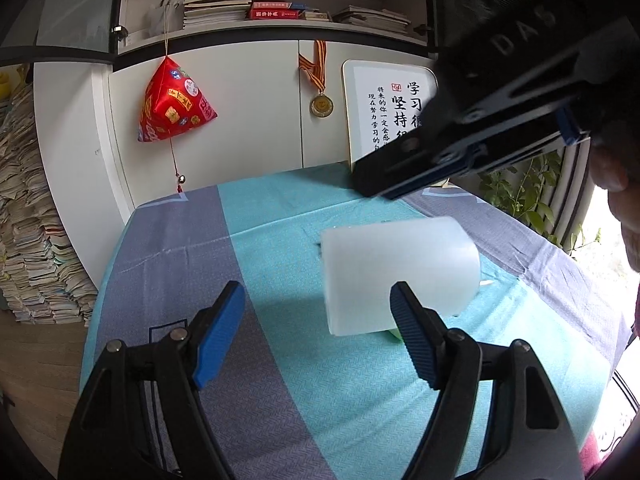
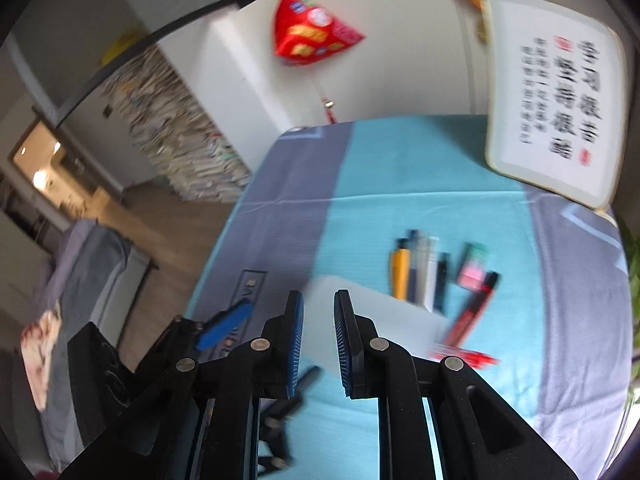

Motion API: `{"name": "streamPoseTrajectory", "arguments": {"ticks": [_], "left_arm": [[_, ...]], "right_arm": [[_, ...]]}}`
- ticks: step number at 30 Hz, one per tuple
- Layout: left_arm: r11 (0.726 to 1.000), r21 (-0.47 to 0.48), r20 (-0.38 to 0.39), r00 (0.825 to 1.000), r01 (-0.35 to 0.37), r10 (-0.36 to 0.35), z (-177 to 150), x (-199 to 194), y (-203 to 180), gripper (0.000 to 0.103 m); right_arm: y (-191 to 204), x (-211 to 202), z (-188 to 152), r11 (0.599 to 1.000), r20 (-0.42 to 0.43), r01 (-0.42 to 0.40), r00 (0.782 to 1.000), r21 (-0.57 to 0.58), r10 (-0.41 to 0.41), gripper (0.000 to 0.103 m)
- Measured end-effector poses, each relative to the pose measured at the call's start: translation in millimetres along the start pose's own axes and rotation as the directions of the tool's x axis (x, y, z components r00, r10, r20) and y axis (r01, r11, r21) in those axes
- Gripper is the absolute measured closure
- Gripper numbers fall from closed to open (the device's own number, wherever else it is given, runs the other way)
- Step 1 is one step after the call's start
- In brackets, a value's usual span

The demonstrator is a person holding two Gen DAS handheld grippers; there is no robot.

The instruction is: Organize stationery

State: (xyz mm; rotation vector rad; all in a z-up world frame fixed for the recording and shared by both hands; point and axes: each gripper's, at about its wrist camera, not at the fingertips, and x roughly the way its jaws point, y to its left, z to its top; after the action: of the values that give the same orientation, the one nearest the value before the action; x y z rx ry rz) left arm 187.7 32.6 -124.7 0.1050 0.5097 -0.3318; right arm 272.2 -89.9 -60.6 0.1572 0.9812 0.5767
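A frosted white plastic case lies on the teal and grey tablecloth, just ahead of my left gripper, which is open and empty, its right pad close to the case's near edge. In the blurred right wrist view the same case lies below my right gripper, which is open with a narrow gap and holds nothing. Beyond the case lie several pens, a pink and green eraser pack and red pens. The right gripper's body hangs above the table in the left view.
A framed calligraphy board leans at the table's back right. A red pyramid ornament and a medal hang on white cabinets behind. Stacked books stand left of the table. Plants are at the right edge.
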Motion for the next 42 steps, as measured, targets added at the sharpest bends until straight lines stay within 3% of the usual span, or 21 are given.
{"name": "streamPoseTrajectory", "arguments": {"ticks": [2,4,8,10,12,15,18,19,21,22,24,26,28,34,35,36,37,38,40,42], "left_arm": [[1.0,-0.018,0.001,1.0,0.002,-0.002,-0.5,-1.0,3.1,0.029],[1.0,-0.023,-0.007,1.0,0.01,-0.011,-0.8,-2.0,4.3,0.03],[0.992,0.119,-0.027,0.999,0.041,-0.038,4.5,-4.4,-24.6,0.028],[0.976,0.212,-0.021,0.999,0.041,-0.037,9.7,-3.9,-45.6,0.027],[0.964,0.264,-0.006,1.0,0.018,-0.017,13.1,-5.2,-57.8,0.027],[0.963,0.27,0.005,1.0,-0.005,0.003,15.8,-9.5,-56.2,0.026],[0.966,0.256,0.018,1.0,-0.028,0.025,22.9,-13.1,-47.6,0.025],[0.964,0.263,0.023,0.999,-0.032,0.027,27.0,-13.3,-45.4,0.024],[0.96,0.279,0.038,0.999,-0.027,0.018,42.1,-13.6,-37.4,0.02],[0.959,0.283,0.038,0.999,-0.019,0.009,48.1,-12.5,-35.1,0.013],[0.952,0.307,0.026,1.0,-0.017,0.009,62.2,-4.6,-29.2,0.011],[0.942,0.335,-0.021,1.0,-0.001,0.009,66.5,3.7,-24.9,0.012],[0.936,0.347,-0.077,0.996,0.058,-0.033,63.2,8.4,-19.8,0.012],[0.901,0.414,-0.157,0.985,0.126,-0.066,42.0,22.5,-32.2,0.012],[0.893,0.43,-0.171,0.983,0.136,-0.068,39.0,25.9,-36.1,0.012],[0.881,0.451,-0.187,0.98,0.144,-0.064,33.9,29.5,-41.2,0.012],[0.873,0.467,-0.197,0.979,0.144,-0.057,29.7,32.0,-44.8,0.012],[0.865,0.481,-0.207,0.977,0.144,-0.048,25.1,34.3,-48.5,0.016],[0.854,0.506,-0.2,0.98,0.122,-0.022,16.1,37.4,-54.2,0.02],[0.854,0.509,-0.184,0.983,0.106,-0.012,10.4,35.9,-57.7,0.024]], "right_arm": [[2.0,4.3,-2.2,1.0,-0.018,-0.004,1.0,0.01,0.004,0.086],[-11.4,-10.4,-7.1,0.999,0.018,-0.006,1.0,0.046,0.005,0.086],[-63.9,-45.2,-24.5,0.983,0.053,0.07,0.995,0.168,-0.08,0.086],[-93.2,-40.9,-31.4,0.961,0.016,-0.011,1.0,0.275,0.007,0.086],[-107.0,-21.3,-36.2,0.929,-0.042,-0.114,0.99,0.352,0.138,0.086],[-110.8,-3.1,-41.3,0.904,-0.077,-0.144,0.979,0.404,0.19,0.08],[-119.1,-13.7,-51.9,0.901,-0.032,-0.141,0.985,0.411,0.169,0.073],[-125.9,-17.4,-58.0,0.886,-0.026,-0.152,0.983,0.437,0.181,0.062],[-143.3,-16.2,-73.5,0.817,0.005,-0.196,0.973,0.542,0.23,0.049],[-151.1,-11.1,-81.4,0.771,0.011,-0.217,0.965,0.598,0.264,0.049],[-156.2,-9.2,-83.8,0.743,0.042,-0.278,0.946,0.609,0.32,0.049],[-146.4,-11.8,-68.0,0.794,0.058,-0.3,0.946,0.529,0.319,0.047],[-137.5,-5.0,-45.6,0.831,0.017,-0.295,0.945,0.472,0.327,0.043],[-127.7,42.4,-14.1,0.774,-0.104,-0.338,0.883,0.535,0.457,0.043],[-123.8,48.0,-11.4,0.779,-0.125,-0.338,0.876,0.528,0.465,0.048],[-116.3,52.9,-7.3,0.795,-0.147,-0.334,0.875,0.506,0.461,0.073],[-110.1,55.0,-2.8,0.818,-0.166,-0.318,0.882,0.479,0.441,0.085],[-104.6,55.5,1.0,0.837,-0.176,-0.313,0.888,0.448,0.426,0.087],[-80.2,48.2,9.8,0.909,-0.207,-0.255,0.92,0.328,0.333,0.091],[-49.9,38.0,17.6,0.976,-0.232,-0.145,0.956,0.162,0.181,0.092]]}}
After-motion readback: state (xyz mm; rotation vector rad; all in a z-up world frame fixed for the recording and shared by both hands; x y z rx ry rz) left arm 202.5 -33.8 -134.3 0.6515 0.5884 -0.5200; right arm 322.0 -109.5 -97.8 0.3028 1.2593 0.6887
